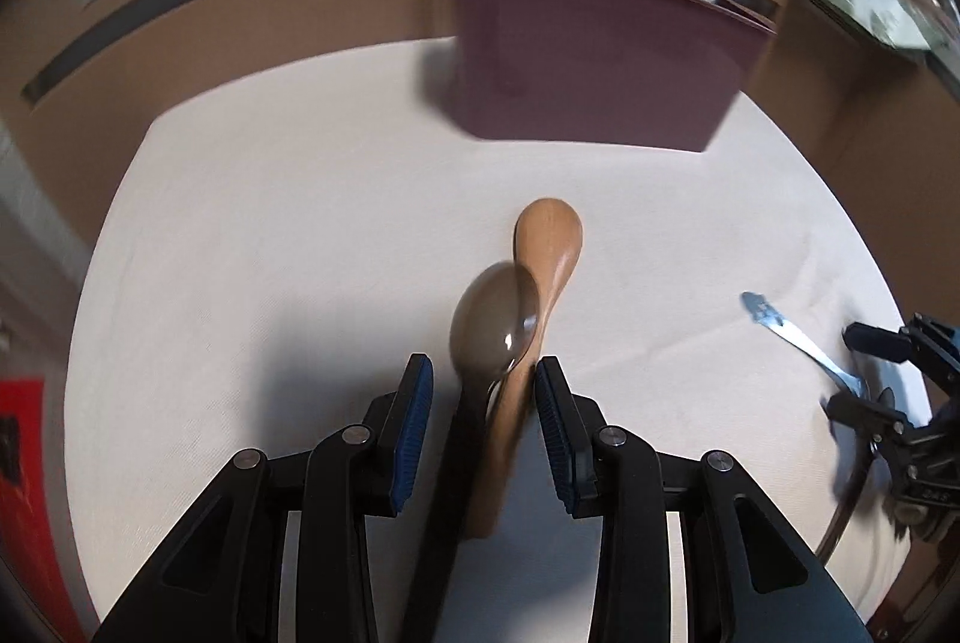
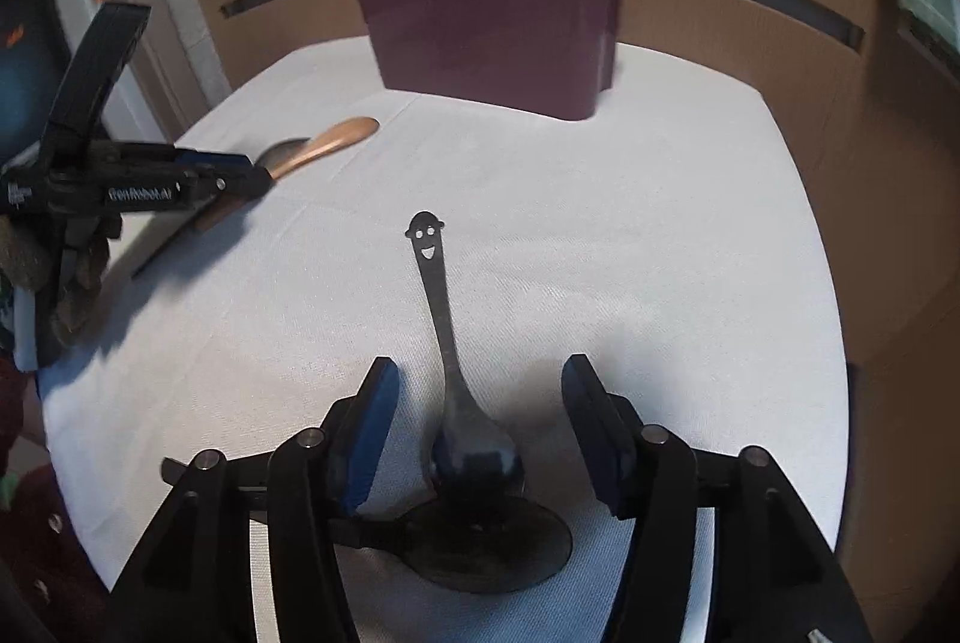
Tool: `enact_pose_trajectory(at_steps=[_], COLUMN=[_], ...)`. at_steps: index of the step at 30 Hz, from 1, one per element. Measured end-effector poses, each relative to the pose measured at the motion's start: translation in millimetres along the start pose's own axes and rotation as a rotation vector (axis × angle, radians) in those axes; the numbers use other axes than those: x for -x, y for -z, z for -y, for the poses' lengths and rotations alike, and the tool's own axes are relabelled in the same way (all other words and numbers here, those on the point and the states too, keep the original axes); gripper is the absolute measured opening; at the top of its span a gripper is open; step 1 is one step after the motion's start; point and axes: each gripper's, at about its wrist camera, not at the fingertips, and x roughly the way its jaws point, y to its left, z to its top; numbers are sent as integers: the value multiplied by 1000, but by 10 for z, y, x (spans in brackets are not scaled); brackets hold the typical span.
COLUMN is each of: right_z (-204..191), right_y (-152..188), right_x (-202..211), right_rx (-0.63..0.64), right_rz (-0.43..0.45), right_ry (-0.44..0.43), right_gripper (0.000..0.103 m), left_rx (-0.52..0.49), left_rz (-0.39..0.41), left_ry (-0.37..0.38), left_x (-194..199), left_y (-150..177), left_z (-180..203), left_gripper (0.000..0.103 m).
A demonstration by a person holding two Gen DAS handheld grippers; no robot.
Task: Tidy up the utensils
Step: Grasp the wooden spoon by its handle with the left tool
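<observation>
Straddling wooden spoon (image 1: pixel 543 277), left hand-held gripper (image 1: pixel 483 385) released | right hand-held gripper (image 2: pixel 480 391) released; smiley cutout (image 2: pixel 425 233) only there.

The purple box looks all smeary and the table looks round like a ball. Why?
Left wrist view: the purple box is smeared by motion blur, while the wooden spoon stays fairly sharp. Both views: the fisheye lens bends the white table into a bulge, with dark corners.

White-clothed table (image 2: pixel 600 235) with maroon caddy (image 2: pixel 492 30), wooden spoon (image 1: pixel 543 271), smiley spoon (image 2: pixel 447 343).
</observation>
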Motion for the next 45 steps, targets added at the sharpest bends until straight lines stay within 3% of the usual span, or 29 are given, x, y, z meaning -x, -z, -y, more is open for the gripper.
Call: enact_pose_trajectory(at_steps=[5, 9, 23, 28, 31, 36, 41, 45], right_z=[-122, -218, 71, 82, 73, 74, 120, 167], right_y=[-228, -373, -80, -47, -69, -64, -96, -149], right_x=[-191, -269, -32, -32, -44, -14, 94, 175], right_rx=[93, 155, -3, -14, -24, -28, -41, -71], right_rz=[-4, -32, 11, 25, 23, 32, 72, 117], right_ry=[11, -4, 21, 18, 20, 33, 37, 29], right_gripper=[47, 8, 8, 8, 8, 8, 8, 8], left_rx=[-12, -10, 24, 40, -53, -176, -178, -145], left_rz=[-7, -4, -59, 68, 56, 4, -60, -77], left_ry=[9, 14, 91, 123, 163, 39, 6, 26], left_x=[60, 60, -98, 130, 74, -258, -479, -488], left_y=[63, 58, -210, -257, -388, -589, -707, -693], left_z=[-46, -30, -116, -153, 69, 370, 424, 358], left_gripper=[37, 37, 37, 37, 37, 37, 36, 36])
